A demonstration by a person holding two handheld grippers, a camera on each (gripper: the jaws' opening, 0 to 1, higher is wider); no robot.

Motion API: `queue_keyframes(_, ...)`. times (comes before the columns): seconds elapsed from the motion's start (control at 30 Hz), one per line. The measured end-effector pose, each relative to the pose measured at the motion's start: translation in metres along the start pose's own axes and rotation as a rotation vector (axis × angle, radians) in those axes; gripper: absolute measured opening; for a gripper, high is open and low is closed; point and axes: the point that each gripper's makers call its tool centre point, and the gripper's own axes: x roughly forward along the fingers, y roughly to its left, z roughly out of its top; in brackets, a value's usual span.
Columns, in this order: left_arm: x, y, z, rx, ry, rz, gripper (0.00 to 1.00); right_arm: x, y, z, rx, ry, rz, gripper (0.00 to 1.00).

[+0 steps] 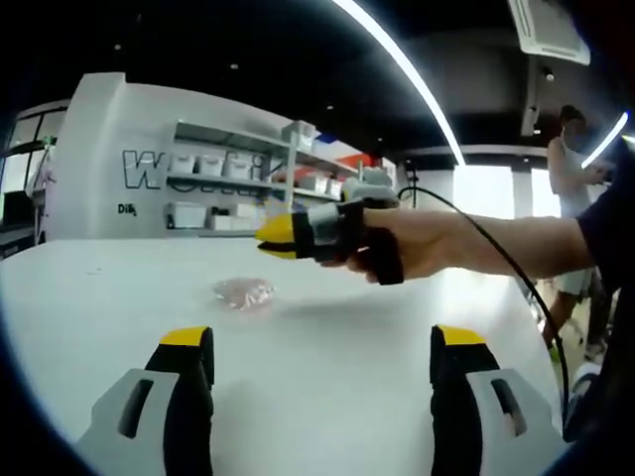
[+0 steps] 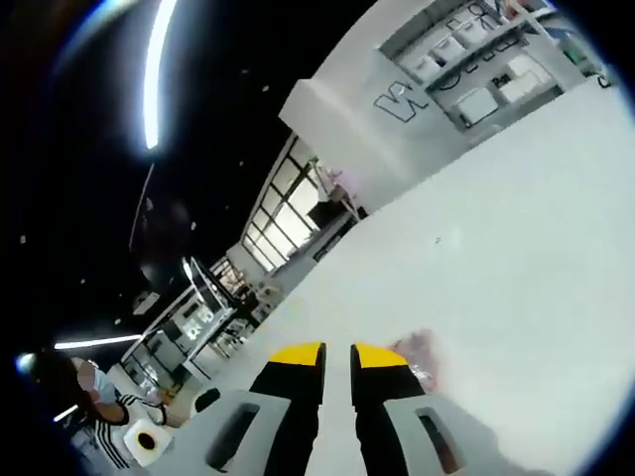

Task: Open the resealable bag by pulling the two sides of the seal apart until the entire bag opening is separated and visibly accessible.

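Resealable bag [image 1: 243,292] alone on white table [image 1: 337,377], left gripper [image 1: 322,347] spread wide, right gripper [image 2: 337,354] nearly pressed together above it.

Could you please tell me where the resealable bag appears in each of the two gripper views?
Left gripper view: the bag lies flat on the white table, left of centre, beyond the open jaws and below the right gripper.
Right gripper view: the bag sits low, right of centre, beside the right jaw's yellow tip, partly hidden by it.
Shared landmark: the shelf wall with large letters.
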Motion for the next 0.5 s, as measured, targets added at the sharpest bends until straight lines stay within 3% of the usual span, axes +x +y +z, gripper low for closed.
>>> queue_keyframes(0.33,-0.001,0.0,0.0,0.0,0.001,0.003,0.89,-0.004,0.0,-0.01,-0.071,0.047,-0.009,0.08)
queue_keyframes(0.5,-0.001,0.0,0.0,-0.001,0.001,0.003,0.89,-0.004,-0.001,-0.018,-0.151,0.093,-0.022,0.08)
